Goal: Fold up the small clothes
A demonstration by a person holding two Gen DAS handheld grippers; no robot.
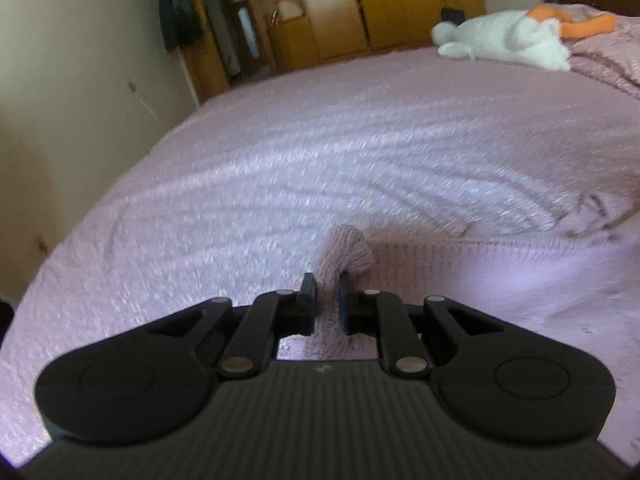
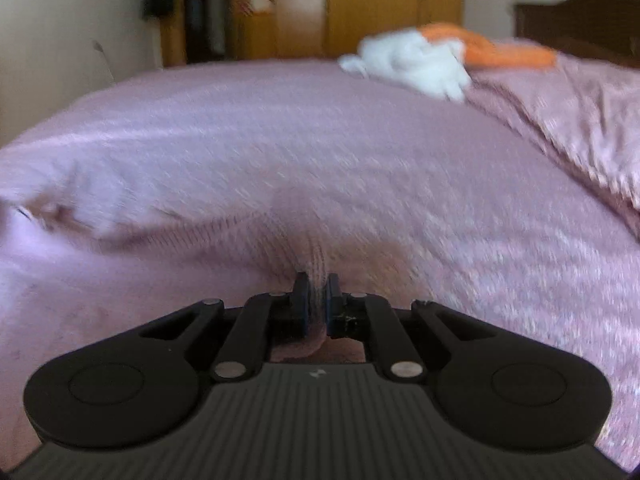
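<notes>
Pink knit fabric, a small ribbed garment [image 1: 460,276], is seen lying on a bed covered by a pink bedspread [image 1: 320,152] of nearly the same shade, so its outline is hard to trace. One bunched corner of it is clamped between the jaws of the left gripper [image 1: 328,300]; a nub of knit pokes up above the fingertips and the rest trails off to the right in the left wrist view. In the right wrist view another gathered edge of the garment [image 2: 120,248] is pinched by the right gripper [image 2: 316,304], whose jaws are closed tight on the cloth, with a small fold hanging below them.

Both views are streaked with blur, which suggests that the grippers are being carried across the bed with the cloth in tow. No finished crease or stacked layer can be made out, so the fold is judged to be in hand and not yet completed: two points of the garment are held, and the carried edge has yet to be laid over the remainder and let go. Whether any fold has already been made in this piece cannot be told.

Well apart, near the far side of the bed, white clothing [image 1: 504,40] and something orange [image 1: 580,24] lie in a loose heap, apparently unfolded. More work is therefore judged to remain there.
</notes>
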